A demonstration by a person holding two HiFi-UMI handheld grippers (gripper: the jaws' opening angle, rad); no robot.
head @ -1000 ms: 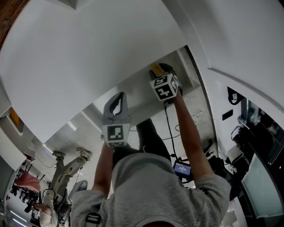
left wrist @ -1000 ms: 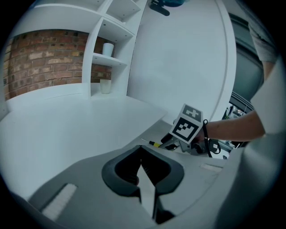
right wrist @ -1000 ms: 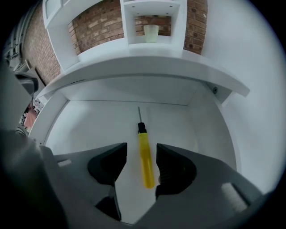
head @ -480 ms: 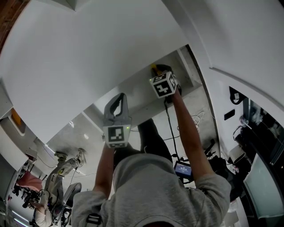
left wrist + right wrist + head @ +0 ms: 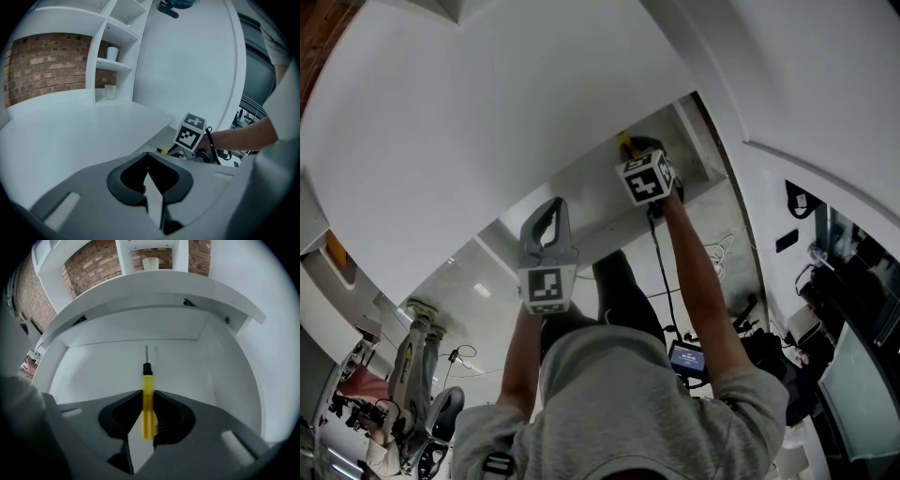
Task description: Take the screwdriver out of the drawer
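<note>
A screwdriver (image 5: 148, 399) with a yellow handle and a thin metal shaft lies in the open white drawer (image 5: 93, 366). My right gripper (image 5: 148, 393) points steeply down into the drawer. Its jaws are closing, and the pads touch both sides of the yellow handle. The head view shows the right gripper (image 5: 642, 148) inside the drawer (image 5: 600, 192), with a bit of the yellow handle (image 5: 624, 142) beside it. My left gripper (image 5: 550, 208) hangs in front of the drawer, shut on nothing. In the left gripper view, the left gripper (image 5: 147, 156) faces the right gripper's marker cube (image 5: 191, 132).
A white counter (image 5: 84, 126) lies above the drawer, with shelves (image 5: 115, 63) holding cups and a brick wall (image 5: 42, 61) behind them. The drawer's side walls (image 5: 229, 366) stand close around the right gripper. A person (image 5: 412, 375) walks in the room behind.
The right gripper has settled slightly lower over the yellow handle, which shows less beside it. The left gripper has stayed put. The person in the background has walked along.
</note>
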